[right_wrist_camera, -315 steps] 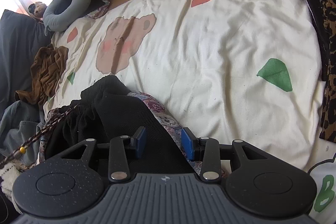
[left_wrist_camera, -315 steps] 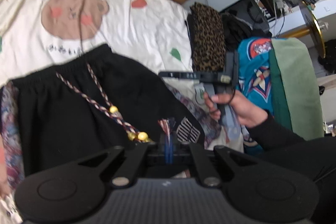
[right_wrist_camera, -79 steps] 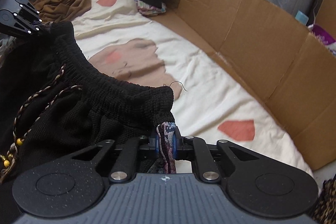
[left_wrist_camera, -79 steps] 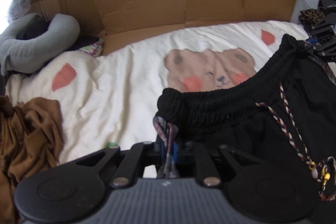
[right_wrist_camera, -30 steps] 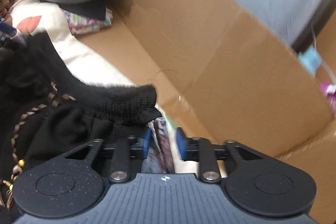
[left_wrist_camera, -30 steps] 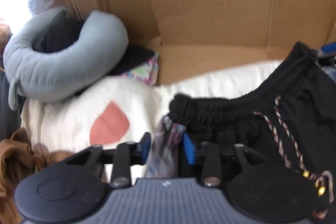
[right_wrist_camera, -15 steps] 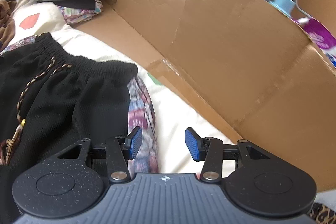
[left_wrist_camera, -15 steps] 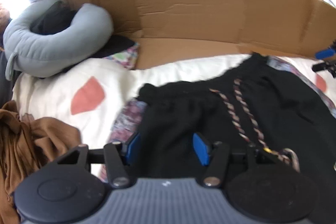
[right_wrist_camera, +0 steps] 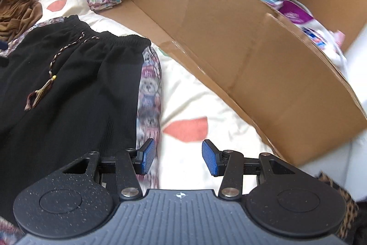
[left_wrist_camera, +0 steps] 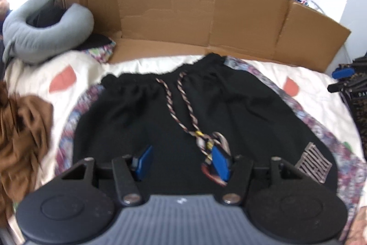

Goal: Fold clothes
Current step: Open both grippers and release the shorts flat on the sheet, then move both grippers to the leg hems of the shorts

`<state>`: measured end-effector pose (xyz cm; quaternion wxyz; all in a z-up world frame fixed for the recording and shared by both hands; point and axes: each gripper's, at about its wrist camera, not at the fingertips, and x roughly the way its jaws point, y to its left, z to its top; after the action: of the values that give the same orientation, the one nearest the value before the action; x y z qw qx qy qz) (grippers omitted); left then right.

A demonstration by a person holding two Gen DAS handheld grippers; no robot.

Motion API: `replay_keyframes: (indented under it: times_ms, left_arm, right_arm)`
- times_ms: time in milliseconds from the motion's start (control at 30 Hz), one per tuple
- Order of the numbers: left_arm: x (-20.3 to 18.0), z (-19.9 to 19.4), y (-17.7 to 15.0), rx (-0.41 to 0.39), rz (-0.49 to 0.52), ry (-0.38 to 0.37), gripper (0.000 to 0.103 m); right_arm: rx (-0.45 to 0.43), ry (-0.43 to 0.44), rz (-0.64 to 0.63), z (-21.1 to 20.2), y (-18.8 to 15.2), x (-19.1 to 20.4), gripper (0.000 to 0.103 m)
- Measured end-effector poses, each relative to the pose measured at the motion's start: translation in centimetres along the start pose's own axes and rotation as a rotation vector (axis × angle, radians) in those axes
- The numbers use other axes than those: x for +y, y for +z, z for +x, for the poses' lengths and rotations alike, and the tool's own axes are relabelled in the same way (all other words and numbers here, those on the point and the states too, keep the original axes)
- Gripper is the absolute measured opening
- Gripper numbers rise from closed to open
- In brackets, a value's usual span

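Observation:
A pair of black shorts point(left_wrist_camera: 195, 107) with patterned side stripes lies flat on the cream bedsheet point(left_wrist_camera: 75, 63), waistband toward the cardboard. Its braided drawstring point(left_wrist_camera: 183, 107) trails down the front to a beaded tassel. My left gripper point(left_wrist_camera: 182, 162) hovers open over the lower front of the shorts, holding nothing. In the right wrist view the same shorts point(right_wrist_camera: 68, 88) lie to the left, and my right gripper point(right_wrist_camera: 179, 157) stands open over the sheet just beside the patterned stripe point(right_wrist_camera: 149, 93). The right gripper's blue tip point(left_wrist_camera: 341, 72) shows at the left view's right edge.
A flattened cardboard wall point(left_wrist_camera: 206, 15) runs along the far side of the bed. A grey neck pillow point(left_wrist_camera: 45, 26) sits at the far left with a brown crumpled garment point(left_wrist_camera: 23, 130) nearer. Leopard-print fabric point(left_wrist_camera: 360, 107) lies at the right edge.
Both grippers have let go of the waistband corners and opened. The shorts now lie spread flat on the sheet, and both grippers have drawn back from the waistband.

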<state>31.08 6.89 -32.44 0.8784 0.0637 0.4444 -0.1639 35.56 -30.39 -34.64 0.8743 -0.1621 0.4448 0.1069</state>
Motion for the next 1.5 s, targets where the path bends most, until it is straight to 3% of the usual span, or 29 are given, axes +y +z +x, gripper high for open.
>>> replay_keyframes:
  times_ms: [467,700,1067,1200,1500]
  left_arm:
    - [-4.9,-4.2,-6.5,0.069,-0.138,-0.123,0.06]
    - [-6.8,-4.3,-8.0,0.077,-0.141,-0.146,0.059]
    - [-9.0,-2.4,-12.2,0.233,-0.207,-0.226,0.059]
    - [-9.5,-1.8,-13.4,0.285,-0.209,-0.221,0.056]
    - [-10.0,-1.2,-15.4,0.358,-0.255,-0.26,0.056]
  right_arm:
    - [-0.047,-0.02,0.148,-7.4,-7.7,-1.4,0.052]
    - [-0.051,-0.033,0.236,-7.6,-11.8,-0.9,0.052]
    - [-0.044,0.018,0.326,-7.8,-16.0,1.2,0.052]
    - [-0.051,0.025,0.357,-8.0,-17.1,1.5,0.052]
    - [-0.02,0.022,0.375,-7.6,-19.4,2.5,0.052]
